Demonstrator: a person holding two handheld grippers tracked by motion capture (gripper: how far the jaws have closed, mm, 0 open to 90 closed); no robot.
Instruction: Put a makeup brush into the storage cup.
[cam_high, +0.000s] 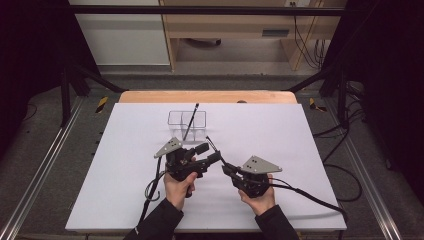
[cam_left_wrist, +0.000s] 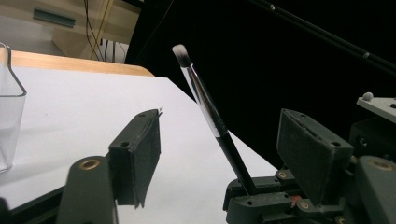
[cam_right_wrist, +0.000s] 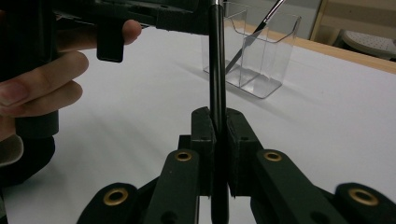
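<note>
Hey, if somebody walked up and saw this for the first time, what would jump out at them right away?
First, the slim makeup brush held up between the two hands at the near middle of the white table, clamped in the shut right gripper while the left gripper stands open around it. Behind them sits a clear plastic organizer with another brush leaning in it.

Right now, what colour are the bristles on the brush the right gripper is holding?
White, darkening to grey at the base, on the brush; the left gripper view shows it best.
</note>
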